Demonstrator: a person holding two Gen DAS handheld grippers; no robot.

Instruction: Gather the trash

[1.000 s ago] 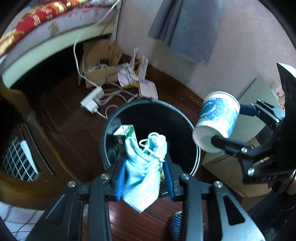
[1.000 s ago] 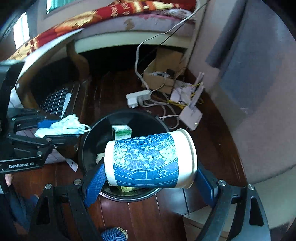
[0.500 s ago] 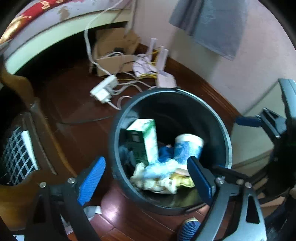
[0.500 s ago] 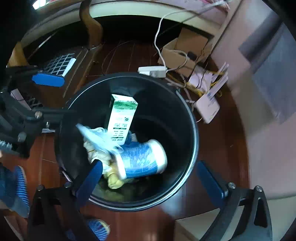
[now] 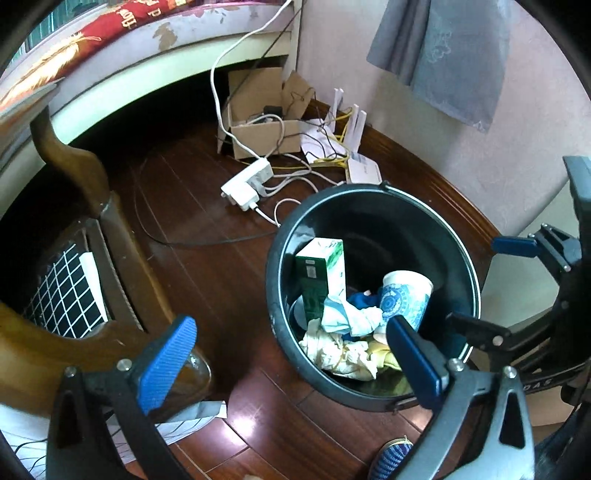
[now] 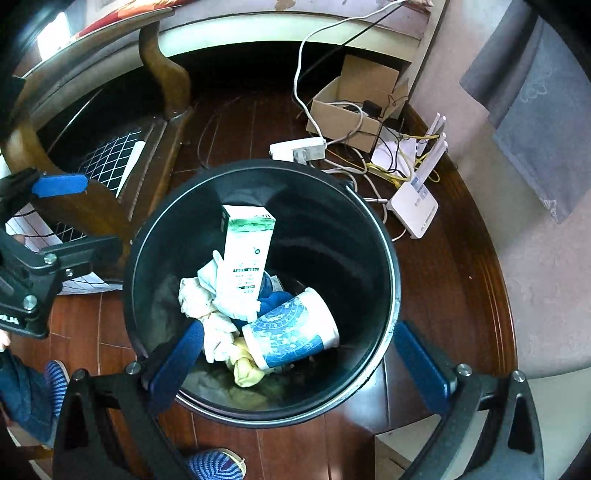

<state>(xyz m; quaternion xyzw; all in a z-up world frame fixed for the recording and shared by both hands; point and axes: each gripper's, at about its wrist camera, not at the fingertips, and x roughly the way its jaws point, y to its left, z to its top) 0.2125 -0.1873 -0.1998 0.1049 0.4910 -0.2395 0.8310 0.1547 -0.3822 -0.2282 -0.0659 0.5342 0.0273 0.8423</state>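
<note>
**pixelmop:** So what were the fingers doing at that point? Left gripper (image 5: 291,363) looked spread wide to me, and the log line says its jaws were opening, nothing between the blue pads (image 5: 168,363).

**binwatcher:** Yep, both let go. Right gripper (image 6: 301,363) had its jaws as wide as they get too, empty, hanging over the black trash bin (image 6: 384,254). The task stuff was all inside the bin: the paper cup (image 6: 295,334) with the blue round pattern lay on its side, the green-and-white carton (image 6: 245,254) stood tilted against the wall, and the pale blue cloth thing (image 5: 345,315) sat crumpled beside them on a heap of white and yellowish tissue (image 6: 207,299).

**pixelmop:** Could you read anything?

**binwatcher:** Not really. The carton had small print and a barcode-ish block, way too small to read. The other gripper's body showed a scrap of white lettering at the frame edge, cut off. The red blanket (image 5: 110,31) up top had gold lettering, also clipped.

**pixelmop:** What was hidden?

**binwatcher:** The bottom of the bin, buried under trash. One blue pad covered part of the cup in the left view. Past the bin: a white power strip (image 5: 245,184), a router (image 6: 415,208), a cardboard box (image 5: 258,125) full of cables, and a striped blue slipper (image 6: 216,463), half out of frame.
</note>
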